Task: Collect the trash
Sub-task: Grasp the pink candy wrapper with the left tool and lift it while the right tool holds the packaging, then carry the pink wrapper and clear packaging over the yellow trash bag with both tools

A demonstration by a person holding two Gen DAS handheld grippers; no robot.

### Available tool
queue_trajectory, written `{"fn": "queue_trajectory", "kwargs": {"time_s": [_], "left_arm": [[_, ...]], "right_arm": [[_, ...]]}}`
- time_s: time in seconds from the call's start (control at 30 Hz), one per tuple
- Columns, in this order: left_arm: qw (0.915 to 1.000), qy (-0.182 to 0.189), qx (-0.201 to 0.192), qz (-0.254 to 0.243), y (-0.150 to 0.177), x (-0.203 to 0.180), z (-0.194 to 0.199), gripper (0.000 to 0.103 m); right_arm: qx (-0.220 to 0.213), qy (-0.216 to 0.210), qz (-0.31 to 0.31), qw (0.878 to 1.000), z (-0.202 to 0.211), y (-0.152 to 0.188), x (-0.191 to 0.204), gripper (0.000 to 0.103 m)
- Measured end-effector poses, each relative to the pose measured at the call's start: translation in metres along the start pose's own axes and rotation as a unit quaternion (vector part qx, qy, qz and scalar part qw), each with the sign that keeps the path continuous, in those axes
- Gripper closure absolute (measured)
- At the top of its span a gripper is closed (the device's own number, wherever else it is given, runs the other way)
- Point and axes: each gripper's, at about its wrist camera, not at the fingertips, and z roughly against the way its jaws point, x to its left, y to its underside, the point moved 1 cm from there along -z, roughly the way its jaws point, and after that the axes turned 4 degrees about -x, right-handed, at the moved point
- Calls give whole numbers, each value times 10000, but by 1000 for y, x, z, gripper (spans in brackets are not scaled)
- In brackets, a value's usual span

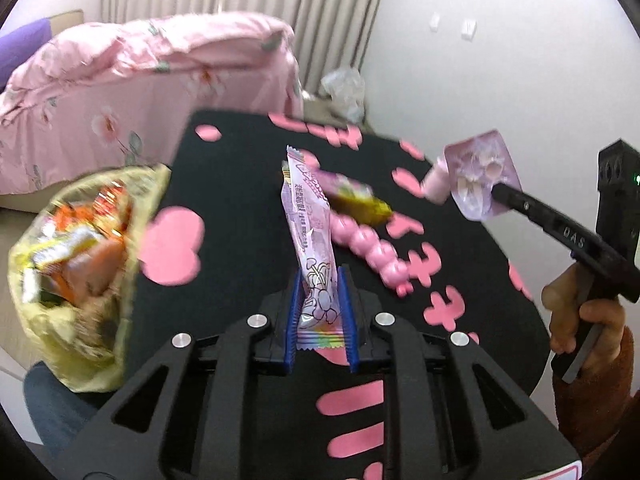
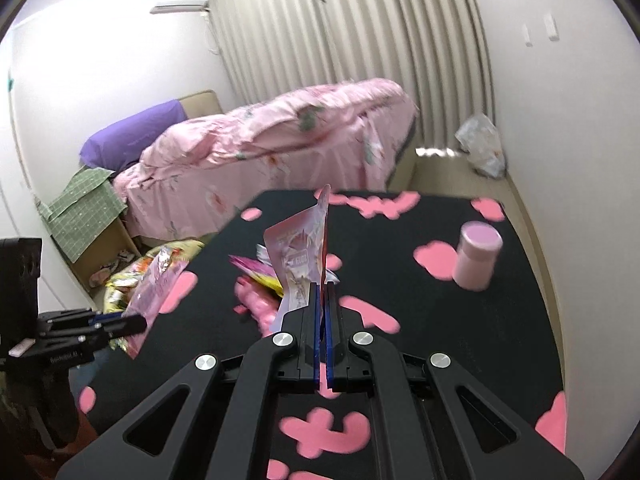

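My left gripper [image 1: 320,280] is shut on a long pale purple snack wrapper [image 1: 308,220] that stands upright above the black table [image 1: 240,184]. My right gripper [image 2: 323,286] is shut on a flat pink and purple packet [image 2: 304,240], seen in the left wrist view [image 1: 482,176] held up over the table's right side. A yellow trash bag [image 1: 80,248] full of wrappers hangs open at the table's left edge. A yellow and pink wrapper [image 1: 356,196] and a pink beaded toy [image 1: 376,252] lie on the table.
A small pink bottle [image 2: 478,256] stands on the table's right part. A bed with a pink floral cover [image 2: 280,148] lies beyond the table. A clear plastic bag [image 2: 482,144] sits on the floor by the curtain. A cardboard box [image 2: 100,236] under a green cloth stands left.
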Motion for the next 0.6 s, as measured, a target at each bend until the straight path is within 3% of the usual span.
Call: {"fn": "queue_trajectory", "kwargs": {"time_s": [0.23, 0.6], "left_arm": [[9967, -307, -755, -32, -33, 44, 54, 85], [9855, -961, -1271, 578, -35, 138, 95, 85]], "right_arm": [[-231, -374, 594, 9973, 1, -35, 57, 100], [86, -1022, 1295, 9863, -47, -60, 156, 100]]}}
